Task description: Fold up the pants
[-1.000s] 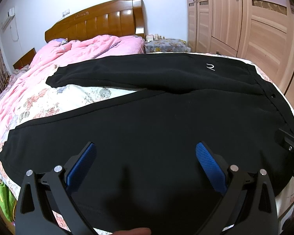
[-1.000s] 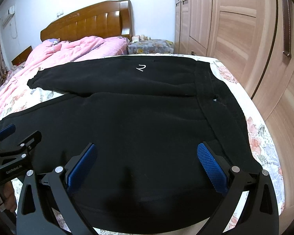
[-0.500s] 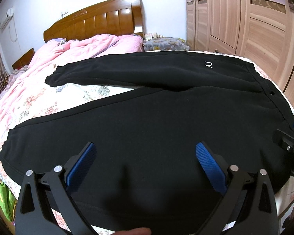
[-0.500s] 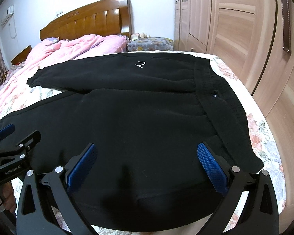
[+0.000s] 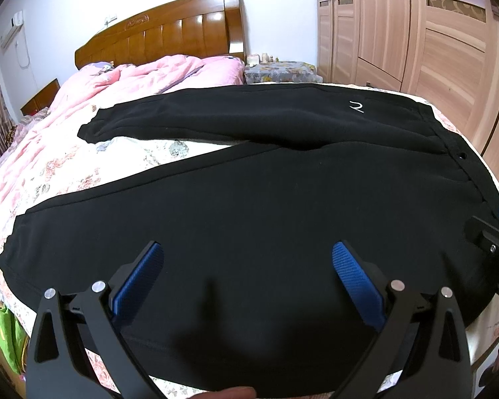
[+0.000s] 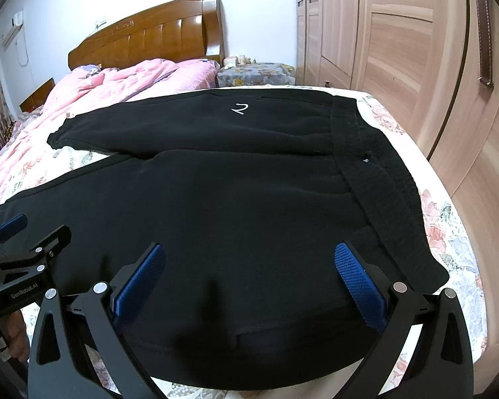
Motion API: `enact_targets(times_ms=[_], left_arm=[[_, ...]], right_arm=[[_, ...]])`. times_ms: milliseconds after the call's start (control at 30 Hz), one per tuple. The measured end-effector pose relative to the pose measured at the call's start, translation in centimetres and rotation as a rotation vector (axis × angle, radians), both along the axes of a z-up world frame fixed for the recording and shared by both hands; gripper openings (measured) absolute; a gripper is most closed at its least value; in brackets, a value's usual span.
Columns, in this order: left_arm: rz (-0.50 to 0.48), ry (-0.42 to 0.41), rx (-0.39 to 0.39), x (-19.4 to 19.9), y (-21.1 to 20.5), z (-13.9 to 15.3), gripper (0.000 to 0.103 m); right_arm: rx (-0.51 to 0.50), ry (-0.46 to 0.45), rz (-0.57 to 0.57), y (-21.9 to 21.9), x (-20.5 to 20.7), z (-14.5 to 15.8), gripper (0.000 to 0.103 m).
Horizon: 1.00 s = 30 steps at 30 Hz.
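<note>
Left wrist view: the black pants [image 5: 249, 206] lie spread flat on the bed [image 5: 83, 173], waistband [image 5: 455, 153] toward the wardrobe [image 5: 432, 33] side, the two legs running off toward the pink quilt [image 5: 133, 79]; the left gripper [image 5: 248, 262] hovers over the near leg with its blue pads [image 5: 139, 276] wide apart and nothing between them; whether they touch the cloth I cannot tell
Right wrist view: the right gripper [image 6: 249, 262] hangs over the hip area close to the waistband [image 6: 379, 179], its fingers likewise spread and empty; the left gripper [image 6: 26, 239] shows at the left edge, beside the near leg
Pants layout: both legs are separate and lie side by side, a wedge of floral sheet [image 5: 143, 153] showing between them toward the cuffs; the far leg carries a small white logo [image 6: 239, 109]; the near edge of the garment lies along the bed's near edge
Done so far: as far as can be judged, only the laying-out; no fold is visible anywhere in the cloth
Left to do: everything, by my reading; bring one leg over the other, then fold the length down in one or two turns
Step in hand: probably a first pinch on the near edge of the near leg, one gripper by the waist and one farther down the leg
Headboard [image 6: 149, 40]: well clear of the work
</note>
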State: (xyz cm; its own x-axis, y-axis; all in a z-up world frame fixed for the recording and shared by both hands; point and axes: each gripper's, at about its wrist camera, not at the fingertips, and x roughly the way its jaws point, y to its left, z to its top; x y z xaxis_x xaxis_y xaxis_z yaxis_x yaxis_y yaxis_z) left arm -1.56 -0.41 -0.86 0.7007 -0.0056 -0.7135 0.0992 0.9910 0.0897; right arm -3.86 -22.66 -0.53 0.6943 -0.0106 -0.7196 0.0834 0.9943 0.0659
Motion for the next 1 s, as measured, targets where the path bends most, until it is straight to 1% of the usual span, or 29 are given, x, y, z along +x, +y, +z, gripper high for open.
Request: enact_targets(times_ms=[900,1000], left_arm=[[-0.01,0.023,0.01,0.06,0.11,-0.41,0.102],[-0.028,0.024,-0.007,0.08,0.15,-0.26,0.102]], right_arm=[[0.02,0.005,0.001,-0.23,-0.01,-0.44,0.099],[0.015,-0.006,0.007,-0.33,0.02,-0.2,0.099]])
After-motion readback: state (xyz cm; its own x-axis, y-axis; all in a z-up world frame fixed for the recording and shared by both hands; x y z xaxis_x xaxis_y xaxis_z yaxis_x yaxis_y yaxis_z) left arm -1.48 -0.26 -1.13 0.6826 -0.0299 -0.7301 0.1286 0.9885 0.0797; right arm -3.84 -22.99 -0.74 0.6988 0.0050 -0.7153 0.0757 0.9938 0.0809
